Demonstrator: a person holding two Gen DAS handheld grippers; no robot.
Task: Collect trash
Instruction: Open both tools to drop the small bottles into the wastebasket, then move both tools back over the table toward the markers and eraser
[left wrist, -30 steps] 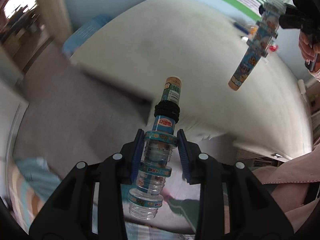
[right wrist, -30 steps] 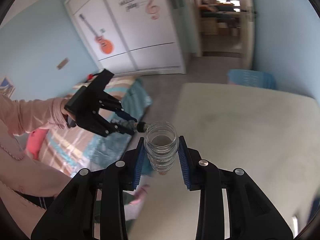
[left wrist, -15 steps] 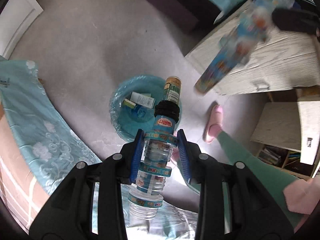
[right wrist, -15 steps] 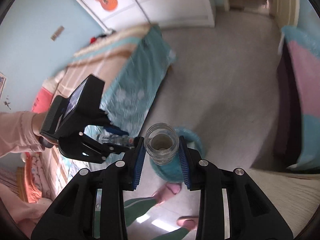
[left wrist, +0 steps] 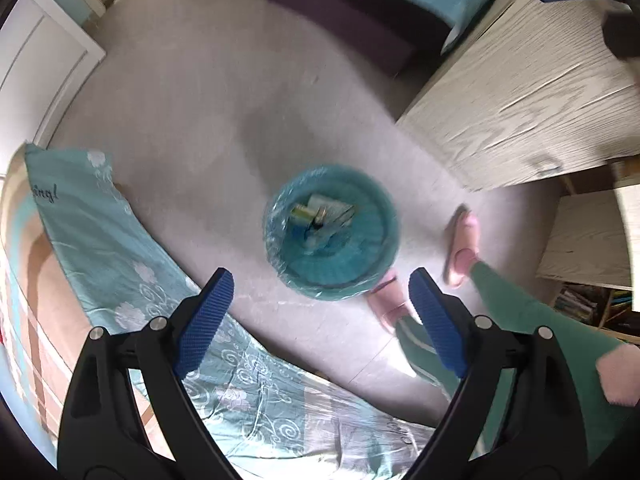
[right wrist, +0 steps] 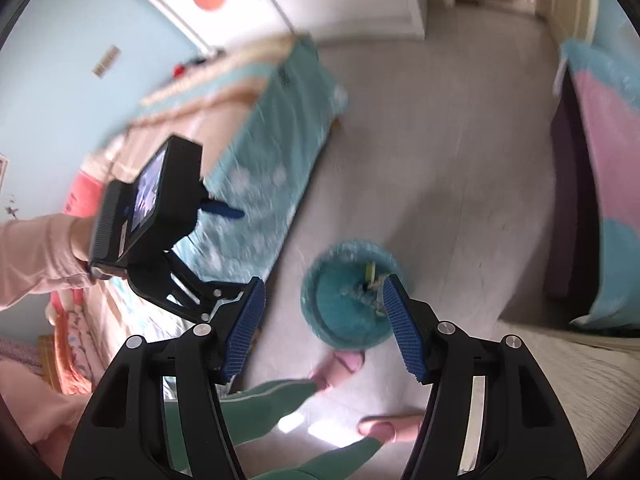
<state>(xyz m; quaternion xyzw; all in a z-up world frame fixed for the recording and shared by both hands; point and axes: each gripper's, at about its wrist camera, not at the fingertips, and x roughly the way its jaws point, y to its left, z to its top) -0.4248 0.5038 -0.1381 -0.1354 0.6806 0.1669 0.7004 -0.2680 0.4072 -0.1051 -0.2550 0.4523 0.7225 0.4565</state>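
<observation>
Straight below me on the floor stands the teal trash bin [left wrist: 376,216], lined with a clear bag. Inside lie a white box, a green-labelled bottle [left wrist: 303,212] and a blurred clear bottle. My left gripper [left wrist: 318,282] hangs over the bin, its jaws opening wide with nothing between them. In the right wrist view the bin [right wrist: 332,312] lies between the fingers of my right gripper [right wrist: 324,284], whose jaws are opening and empty. A blurred clear bottle [right wrist: 366,292] is inside the bin there. One blue pad [right wrist: 224,210] of the left gripper shows at the left.
A bed with a teal flowered sheet [left wrist: 120,248] runs close along the bin's left. The pale wood desk [left wrist: 520,92] stands to the right. The person's pink slippers [left wrist: 462,248] and green trouser legs [left wrist: 532,320] are beside the bin. A dark bench [left wrist: 352,12] lies beyond.
Both grippers held taped clear bottles before; now both jaws are apart and empty, and the bottles are down in the bin. Both hands came lower and closer over the bin.
</observation>
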